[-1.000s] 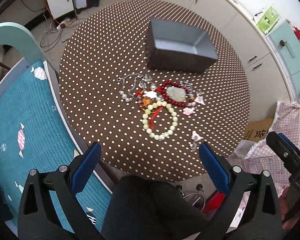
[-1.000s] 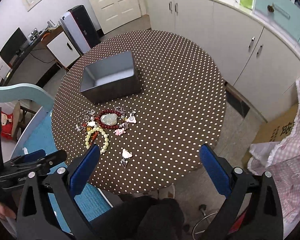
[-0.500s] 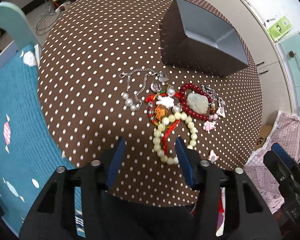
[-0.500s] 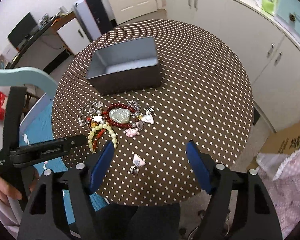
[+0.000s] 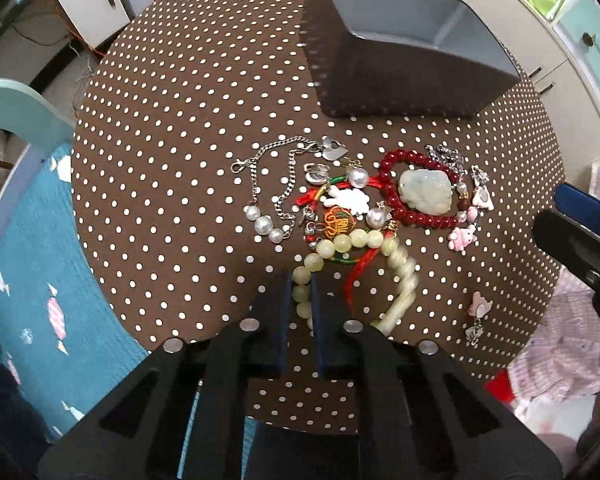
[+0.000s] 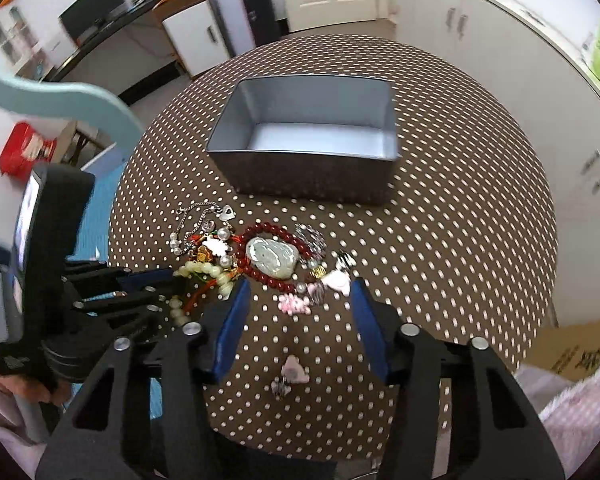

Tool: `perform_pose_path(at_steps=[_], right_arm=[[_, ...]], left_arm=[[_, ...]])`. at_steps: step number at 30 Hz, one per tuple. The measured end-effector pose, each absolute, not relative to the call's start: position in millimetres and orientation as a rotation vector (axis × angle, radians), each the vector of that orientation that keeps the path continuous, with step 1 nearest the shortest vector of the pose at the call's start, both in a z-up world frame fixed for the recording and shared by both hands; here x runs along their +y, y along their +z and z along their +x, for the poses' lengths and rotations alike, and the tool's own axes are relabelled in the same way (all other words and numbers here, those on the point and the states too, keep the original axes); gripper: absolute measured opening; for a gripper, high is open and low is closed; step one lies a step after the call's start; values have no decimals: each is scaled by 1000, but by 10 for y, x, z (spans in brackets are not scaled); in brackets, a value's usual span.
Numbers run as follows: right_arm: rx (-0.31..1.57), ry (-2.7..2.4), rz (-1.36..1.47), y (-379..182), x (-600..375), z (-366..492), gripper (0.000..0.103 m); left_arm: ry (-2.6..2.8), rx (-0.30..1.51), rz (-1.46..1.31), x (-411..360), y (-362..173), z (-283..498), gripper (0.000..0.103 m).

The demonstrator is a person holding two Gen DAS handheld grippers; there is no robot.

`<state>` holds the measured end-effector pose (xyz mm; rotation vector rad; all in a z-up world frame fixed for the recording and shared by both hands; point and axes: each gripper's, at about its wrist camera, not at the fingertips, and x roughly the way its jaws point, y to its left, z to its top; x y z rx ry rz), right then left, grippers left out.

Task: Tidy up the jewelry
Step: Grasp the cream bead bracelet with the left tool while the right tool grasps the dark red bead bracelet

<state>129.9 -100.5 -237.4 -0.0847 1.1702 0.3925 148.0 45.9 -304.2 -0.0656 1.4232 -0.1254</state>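
Note:
A pile of jewelry lies on the round brown polka-dot table point(image 5: 160, 152). My left gripper point(image 5: 302, 284) is shut on the left side of the pale yellow bead bracelet point(image 5: 400, 264). Beyond it lie a red bead bracelet point(image 5: 404, 216) around a jade pendant point(image 5: 424, 192), and a silver pearl chain point(image 5: 268, 184). My right gripper point(image 6: 298, 308) is open above small pink charms point(image 6: 294, 304). One pink charm point(image 6: 294, 372) lies alone between its arms. The jade pendant point(image 6: 274, 258) and the bead bracelet point(image 6: 204, 270) also show there. The open grey box point(image 6: 312, 140) stands behind the pile.
A teal chair point(image 5: 24, 216) with a patterned cushion stands at the table's left edge. White cabinets point(image 6: 520, 60) run along the right. A single pink charm point(image 5: 478, 310) lies near the table's right edge. A cardboard box point(image 6: 572, 356) sits on the floor at right.
My left gripper has moved down to the table and closed on the pale bead bracelet. My right gripper has moved in over the pink charms and narrowed, still open.

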Motion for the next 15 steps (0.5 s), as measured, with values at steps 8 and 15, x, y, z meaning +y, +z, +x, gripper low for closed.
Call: perform_pose_path(at_steps=[8,15], right_arm=[[1162,524,-214,-2538,-748,1570,29],[1171,634,-321,-2724,-508,1730,14]], left_arm=[[-102,1433,-276,908,-3015,1517,9],[-81,1392,-433,1285,-2784,1420,9]])
